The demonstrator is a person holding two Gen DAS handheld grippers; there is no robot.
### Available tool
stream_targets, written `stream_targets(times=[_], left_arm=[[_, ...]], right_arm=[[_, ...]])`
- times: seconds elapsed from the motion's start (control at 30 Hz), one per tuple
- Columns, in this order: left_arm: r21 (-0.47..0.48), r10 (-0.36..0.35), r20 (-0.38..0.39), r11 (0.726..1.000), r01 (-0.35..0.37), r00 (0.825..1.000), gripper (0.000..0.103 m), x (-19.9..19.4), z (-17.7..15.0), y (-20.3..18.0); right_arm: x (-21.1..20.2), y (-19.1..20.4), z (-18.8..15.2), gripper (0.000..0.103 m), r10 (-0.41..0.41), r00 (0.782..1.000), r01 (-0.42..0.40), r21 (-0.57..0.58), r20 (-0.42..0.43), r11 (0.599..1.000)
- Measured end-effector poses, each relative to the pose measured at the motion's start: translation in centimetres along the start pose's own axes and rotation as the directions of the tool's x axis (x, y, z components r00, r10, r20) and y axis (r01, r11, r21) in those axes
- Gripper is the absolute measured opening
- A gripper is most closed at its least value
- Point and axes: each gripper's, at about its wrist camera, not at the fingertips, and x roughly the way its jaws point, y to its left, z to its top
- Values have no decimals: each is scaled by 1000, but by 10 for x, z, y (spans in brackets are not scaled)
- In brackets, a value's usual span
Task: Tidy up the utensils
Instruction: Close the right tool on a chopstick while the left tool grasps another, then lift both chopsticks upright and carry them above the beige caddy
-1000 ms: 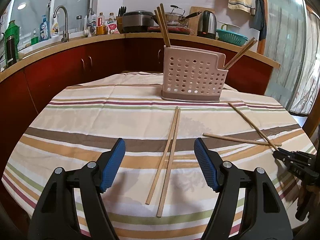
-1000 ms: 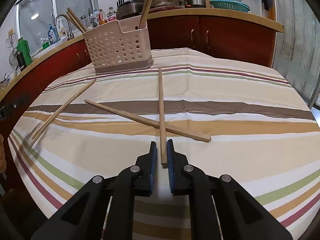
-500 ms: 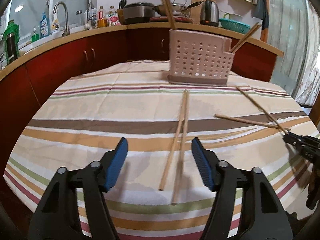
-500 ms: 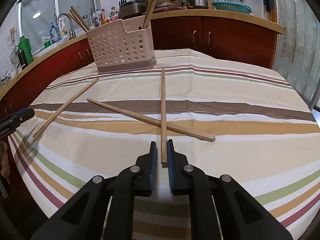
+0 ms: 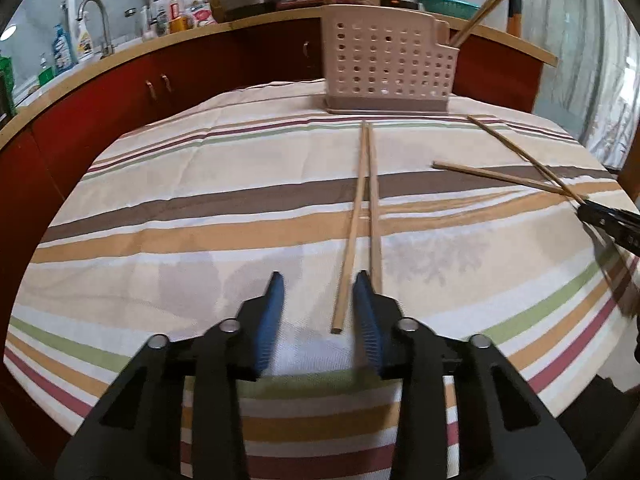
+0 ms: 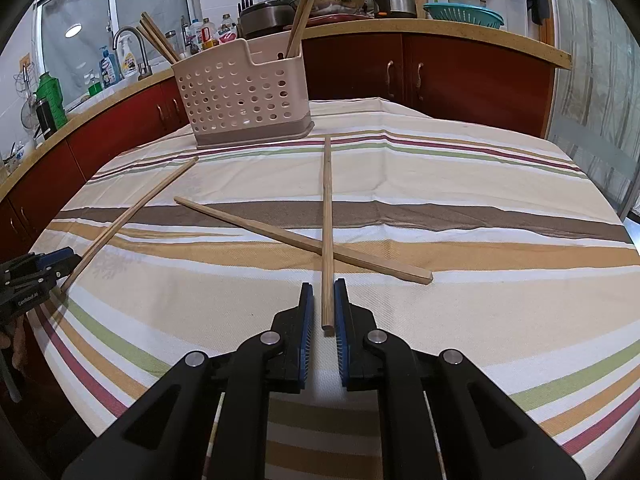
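While the left wrist view is taken first, the left gripper [image 5: 318,312] is seen low over the striped tablecloth [image 5: 160,208], its jaws having just been closing; they stand partly apart, and only the near end of the left chopstick of the pair [image 5: 352,232] lies between them, close to the right pad but, as far as can be judged, not yet pressed; the right chopstick of the pair [image 5: 374,208] passes outside and behind the right blue pad [image 5: 366,312], so a single stick seems to be lined up; both sticks run almost straight away from the gripper, long axes pointing at the perforated utensil holder [image 5: 388,68] at the far edge, where other chopsticks already stand; the left hand is judged much the nearer to this pair.

When the right wrist view is considered, the right gripper [image 6: 322,312] is seen with jaws drawn close together about the near end of a single chopstick [image 6: 327,220]; whether the pads truly press it cannot be told for certain, though a grip is judged likely; its long axis runs straight ahead toward the holder, and it lies across a second, diagonal chopstick [image 6: 300,238]; the left gripper shows at the left edge, beside the end of the pair.
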Motion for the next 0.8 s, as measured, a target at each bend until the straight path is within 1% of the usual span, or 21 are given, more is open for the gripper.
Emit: stream_targets(times=[0.07, 0.13, 0.17, 0.3, 0.5, 0.6, 0.8], left_arm=[[31, -12, 6, 999, 12, 1000, 14, -1, -1, -5], [64, -18, 11, 998, 17, 1000, 7, -1, -1, -11], [73, -12, 14, 997, 11, 1000, 6, -2, -1, -13], [50, -31, 23, 998, 30, 999, 6, -5, -1, -10], [54, -16, 96, 998, 11, 995, 6, -27, 7, -13], [51, -6, 144, 999, -1, 990, 6, -41, 15, -14], [41, 19, 243, 999, -30, 970, 6, -66, 31, -15]], right_arm=[[0, 1, 0, 12, 1, 1000, -1, 1, 2, 1000], [0, 2, 0, 12, 6, 1000, -6, -1, 3, 1000], [0, 3, -1, 12, 7, 1000, -7, -2, 4, 1000], [-3, 4, -2, 8, 9, 1000, -9, -6, 16, 1000], [-17, 6, 5, 7, 7, 998, -6, -7, 70, 1000], [-28, 7, 11, 7, 6, 994, -5, -9, 107, 1000], [-46, 10, 23, 7, 8, 986, -6, -13, 164, 1000]])
